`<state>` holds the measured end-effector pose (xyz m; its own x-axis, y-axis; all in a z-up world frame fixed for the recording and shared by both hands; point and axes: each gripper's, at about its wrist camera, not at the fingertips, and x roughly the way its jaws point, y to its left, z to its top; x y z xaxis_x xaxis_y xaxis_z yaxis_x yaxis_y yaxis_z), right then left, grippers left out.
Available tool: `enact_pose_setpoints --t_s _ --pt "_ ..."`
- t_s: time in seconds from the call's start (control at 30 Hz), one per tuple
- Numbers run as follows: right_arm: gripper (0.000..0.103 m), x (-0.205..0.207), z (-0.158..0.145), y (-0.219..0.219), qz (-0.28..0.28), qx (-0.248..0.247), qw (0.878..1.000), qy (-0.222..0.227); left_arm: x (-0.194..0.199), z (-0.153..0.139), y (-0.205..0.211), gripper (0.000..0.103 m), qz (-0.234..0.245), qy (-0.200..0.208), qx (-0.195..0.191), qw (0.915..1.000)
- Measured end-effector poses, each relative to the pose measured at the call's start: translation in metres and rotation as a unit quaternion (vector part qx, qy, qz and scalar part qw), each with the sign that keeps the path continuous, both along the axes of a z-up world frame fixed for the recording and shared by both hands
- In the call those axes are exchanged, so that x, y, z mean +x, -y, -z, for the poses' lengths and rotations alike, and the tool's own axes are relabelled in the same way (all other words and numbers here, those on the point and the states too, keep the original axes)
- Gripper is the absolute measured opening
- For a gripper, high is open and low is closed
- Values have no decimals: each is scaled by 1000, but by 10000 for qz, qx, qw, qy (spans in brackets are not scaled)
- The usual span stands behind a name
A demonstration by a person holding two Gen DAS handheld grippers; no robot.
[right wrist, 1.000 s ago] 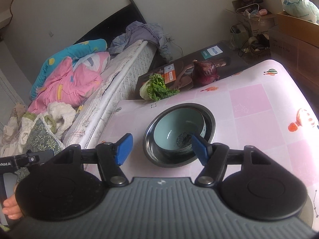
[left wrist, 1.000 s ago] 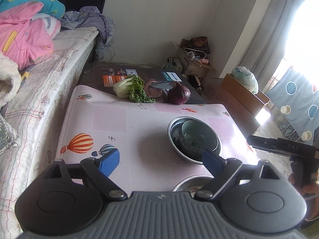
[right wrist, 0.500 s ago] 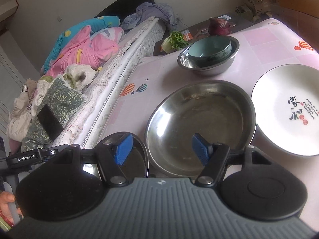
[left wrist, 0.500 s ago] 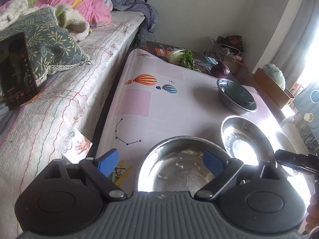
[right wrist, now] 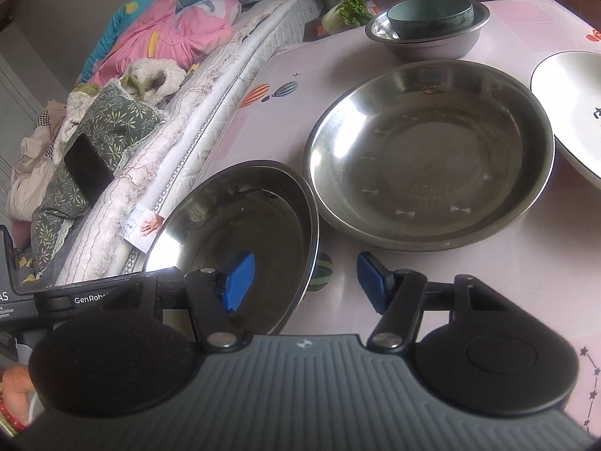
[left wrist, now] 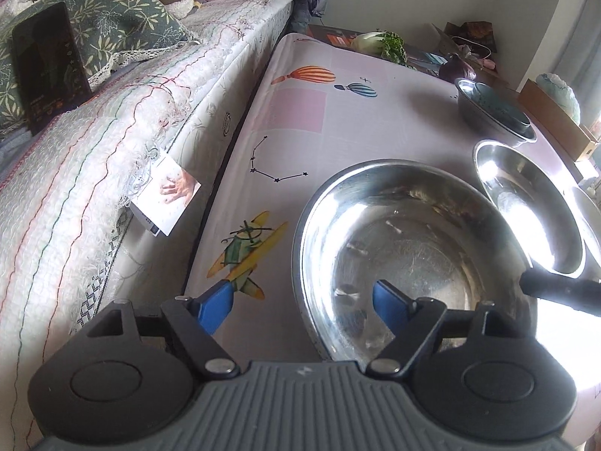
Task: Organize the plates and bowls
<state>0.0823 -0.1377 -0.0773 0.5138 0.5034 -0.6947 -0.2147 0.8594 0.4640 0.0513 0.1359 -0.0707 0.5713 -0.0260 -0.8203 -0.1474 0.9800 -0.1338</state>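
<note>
A wide steel bowl (left wrist: 413, 244) (right wrist: 240, 225) sits at the table's near left corner. My left gripper (left wrist: 302, 306) straddles its left rim, one blue pad inside and one outside; the jaws are closing and neither pad touches the metal. My right gripper (right wrist: 304, 282) straddles the same bowl's right rim in the same way, also closing without contact. Beside it lies a second steel dish (right wrist: 432, 150) (left wrist: 526, 203), then a white plate (right wrist: 571, 112). Farther back, a teal ceramic bowl (right wrist: 428, 15) rests inside a small steel bowl (right wrist: 424, 43) (left wrist: 488, 112).
A bed (left wrist: 112, 131) with pillows and a black phone (left wrist: 49, 64) runs along the table's left edge. Leafy greens (right wrist: 347, 11) and a red onion (left wrist: 458, 69) lie past the far edge. Pink patterned cloth (left wrist: 300, 112) covers the table. Cardboard boxes (left wrist: 556, 112) stand at the right.
Both grippers have pulled back from the far stacked bowls and dropped to the near steel bowl. Each now has its rim between the fingers, and both pairs of jaws have narrowed.
</note>
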Motion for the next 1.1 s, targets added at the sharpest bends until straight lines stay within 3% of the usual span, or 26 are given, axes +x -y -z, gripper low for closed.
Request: enact_pose_setpoints --t_s 0.13,0.27,0.4,0.77,1.1 --pt "49 7 7 -3 12 15 9999 -105 2 2 6 69 112 -22 103 9999" --pt "32 12 15 -4 16 120 9997 -220 4 1 11 57 182 -20 338 9993" --pt "21 14 19 -7 -60 239 9993 -289 4 0 14 51 254 -29 396 9989" --pt "20 14 19 -10 -84 251 9992 -316 4 -1 25 48 453 -73 437 9980" --pt "22 13 19 -8 -85 272 9991 -315 3 -3 18 49 282 13 326 9991"
